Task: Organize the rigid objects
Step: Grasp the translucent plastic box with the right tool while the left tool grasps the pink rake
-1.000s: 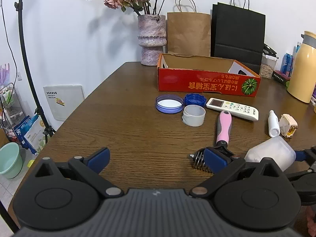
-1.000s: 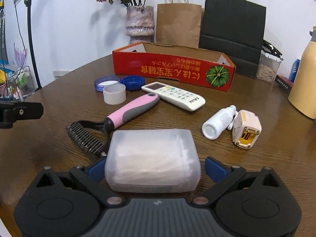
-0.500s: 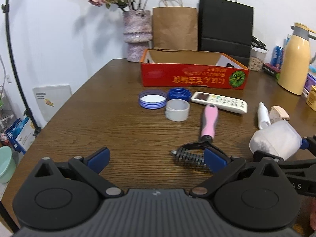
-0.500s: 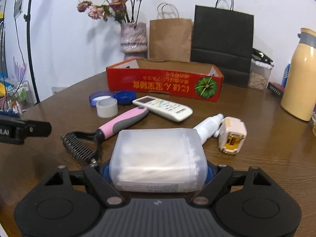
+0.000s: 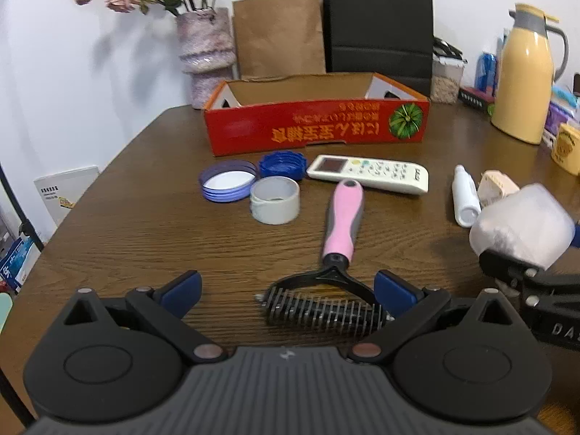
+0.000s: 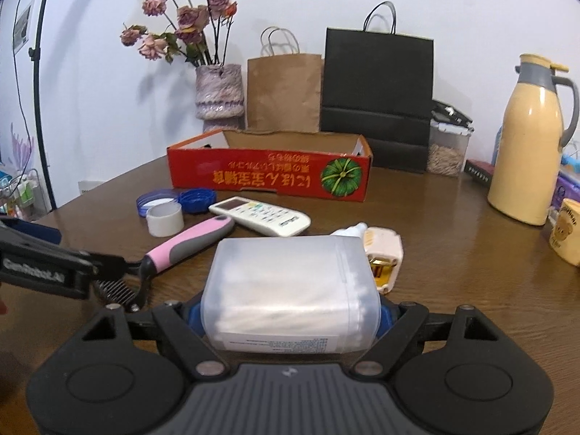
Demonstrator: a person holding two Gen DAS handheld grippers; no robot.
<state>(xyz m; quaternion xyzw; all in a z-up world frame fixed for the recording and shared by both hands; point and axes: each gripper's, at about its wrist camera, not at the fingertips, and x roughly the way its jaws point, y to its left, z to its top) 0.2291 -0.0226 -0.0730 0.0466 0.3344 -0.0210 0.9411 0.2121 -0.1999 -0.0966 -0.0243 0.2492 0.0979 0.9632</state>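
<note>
Start at your left: the left tongs point(image 5: 286, 286) stand released over the tabletop point(image 5: 145, 239), with the toothed head of the pet grooming rake point(image 5: 326, 308) lying between the blue pads but not touching them. If that rake is your next pick, shift toward its pink handle, which offers a plainer, smoother place to clamp than the metal teeth, and square the pads across it before you close.

Further along lie the lavender jar lid point(image 5: 227, 180), the blue bottle cap point(image 5: 282, 165), the grey tape roll point(image 5: 275, 199) and the white remote control point(image 5: 368, 174), all loose in front of the red cardboard box point(image 5: 315, 127), which looks like the place to put things.

At your right, the right tongs point(image 6: 290, 315) have just closed in on the frosted plastic container point(image 6: 290, 290) and now grip it by its two sides, clear of the tabletop. Keep it level and carry it high enough to pass over the remote and the box's near wall. Open only once it sits on the box floor; its smooth sides could slip.
</note>
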